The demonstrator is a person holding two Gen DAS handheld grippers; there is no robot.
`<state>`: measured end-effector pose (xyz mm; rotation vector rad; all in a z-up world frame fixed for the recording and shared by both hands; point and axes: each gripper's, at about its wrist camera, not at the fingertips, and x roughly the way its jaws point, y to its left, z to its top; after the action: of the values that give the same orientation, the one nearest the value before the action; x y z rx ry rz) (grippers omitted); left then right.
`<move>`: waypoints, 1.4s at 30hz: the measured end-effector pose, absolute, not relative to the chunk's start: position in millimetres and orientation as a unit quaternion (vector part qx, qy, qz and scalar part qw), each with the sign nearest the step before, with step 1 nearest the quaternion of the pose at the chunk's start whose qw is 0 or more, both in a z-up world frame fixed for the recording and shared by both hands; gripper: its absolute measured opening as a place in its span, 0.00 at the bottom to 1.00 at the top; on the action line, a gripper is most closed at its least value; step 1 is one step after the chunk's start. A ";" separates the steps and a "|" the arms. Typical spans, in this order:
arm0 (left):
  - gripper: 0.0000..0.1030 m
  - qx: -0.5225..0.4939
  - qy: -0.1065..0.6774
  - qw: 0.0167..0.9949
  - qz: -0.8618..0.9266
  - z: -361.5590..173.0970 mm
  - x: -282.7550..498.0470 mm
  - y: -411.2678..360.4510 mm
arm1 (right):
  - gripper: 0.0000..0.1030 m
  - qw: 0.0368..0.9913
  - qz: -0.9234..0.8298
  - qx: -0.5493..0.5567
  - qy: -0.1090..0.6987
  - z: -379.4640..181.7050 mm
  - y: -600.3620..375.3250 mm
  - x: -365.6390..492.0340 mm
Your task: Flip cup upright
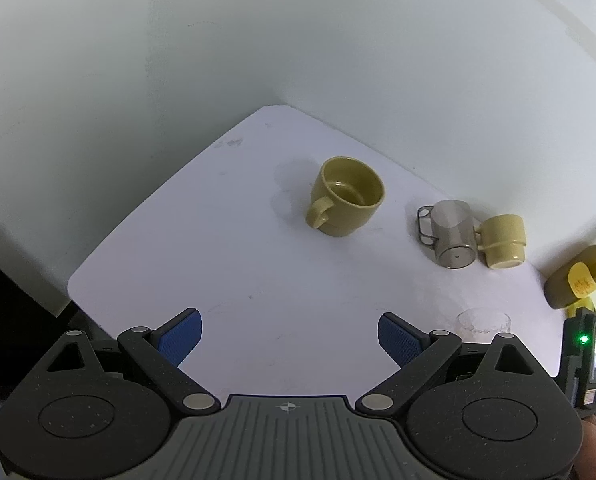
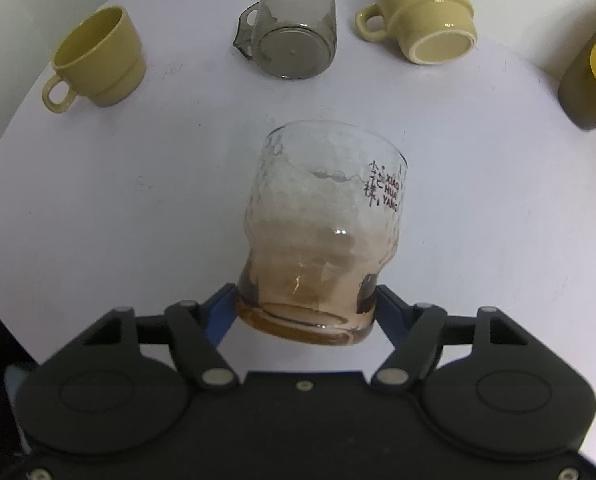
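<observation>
Glass (image 2: 322, 232) sits in the centre of the right wrist frame, bottom toward the camera, pinched near its base by the right gripper (image 2: 304, 304). Turn it slowly and keep it away from the mugs (image 2: 293, 32) at the top. Left gripper (image 1: 289, 338) is spread wide, holding nothing.

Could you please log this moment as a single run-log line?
left gripper: open, empty | right gripper: shut on glass tumbler, base toward camera | olive mug: upright | grey cup, cream mug: inverted
</observation>
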<state>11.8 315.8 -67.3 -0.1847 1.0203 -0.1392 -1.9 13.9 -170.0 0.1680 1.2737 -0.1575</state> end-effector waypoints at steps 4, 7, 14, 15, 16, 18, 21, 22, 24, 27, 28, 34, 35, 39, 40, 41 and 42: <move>0.92 -0.088 0.483 0.869 -0.068 -64.6 16.6 315.6 | 0.69 0.802 -0.064 0.069 0.590 -153.1 17.2 3.1; 0.92 -0.086 0.482 0.869 -0.070 -63.2 20.7 314.4 | 0.69 0.811 -0.055 0.070 0.578 -134.1 13.6 14.9; 0.92 -0.080 0.475 0.874 -0.068 -62.3 26.7 309.4 | 0.69 0.801 -0.046 0.109 0.587 -122.3 -9.8 57.7; 0.92 -0.078 0.476 0.873 -0.066 -63.6 27.3 308.7 | 0.68 0.801 -0.042 0.105 0.588 -123.8 -10.1 64.1; 0.92 -0.078 0.478 0.873 -0.064 -64.8 27.1 308.4 | 0.69 0.800 -0.042 0.103 0.589 -124.7 -12.0 68.4; 0.92 -0.080 0.479 0.872 -0.062 -65.2 26.8 308.6 | 0.69 0.797 -0.042 0.111 0.592 -128.6 -12.9 73.7; 0.92 -0.082 0.481 0.871 -0.057 -66.7 26.1 308.8 | 0.69 0.793 -0.036 0.125 0.595 -136.4 -17.8 78.4; 0.92 -0.082 0.483 0.870 -0.057 -67.4 26.1 307.8 | 0.69 0.792 -0.037 0.125 0.596 -136.1 -18.7 79.5; 0.92 -0.081 0.483 0.870 -0.057 -66.9 25.5 307.0 | 0.70 0.792 -0.035 0.117 0.598 -134.1 -17.9 79.7; 0.92 -0.084 0.484 0.869 -0.059 -66.4 25.6 302.7 | 0.69 0.824 -0.019 0.071 0.561 -114.2 -10.2 72.2; 0.92 -0.084 0.484 0.869 -0.060 -66.4 25.4 302.0 | 0.70 0.830 -0.016 0.063 0.554 -109.2 -9.6 69.3; 0.92 -0.086 0.485 0.867 -0.068 -64.2 26.1 287.7 | 0.70 0.839 0.006 0.033 0.543 -102.4 -8.7 45.5; 0.92 -0.085 0.485 0.867 -0.070 -63.3 25.7 284.6 | 0.70 0.837 0.010 0.031 0.547 -106.0 -7.9 42.9; 0.92 -0.081 0.485 0.868 -0.077 -60.5 24.2 277.2 | 0.59 0.825 0.015 0.039 0.564 -119.1 -7.1 42.1; 0.92 -0.081 0.485 0.867 -0.078 -60.4 23.5 276.8 | 0.59 0.826 0.011 0.043 0.562 -122.1 -7.9 43.8; 0.92 -0.081 0.485 0.867 -0.079 -60.5 23.2 276.1 | 0.59 0.826 0.011 0.045 0.562 -121.4 -7.6 43.0; 0.92 -0.080 0.486 0.867 -0.080 -60.7 23.0 275.1 | 0.59 0.828 0.010 0.049 0.558 -121.8 -7.7 45.3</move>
<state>23.0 275.1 -60.7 -0.1670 1.0183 -0.1665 45.3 -7.7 -121.8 0.1038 1.1852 0.0216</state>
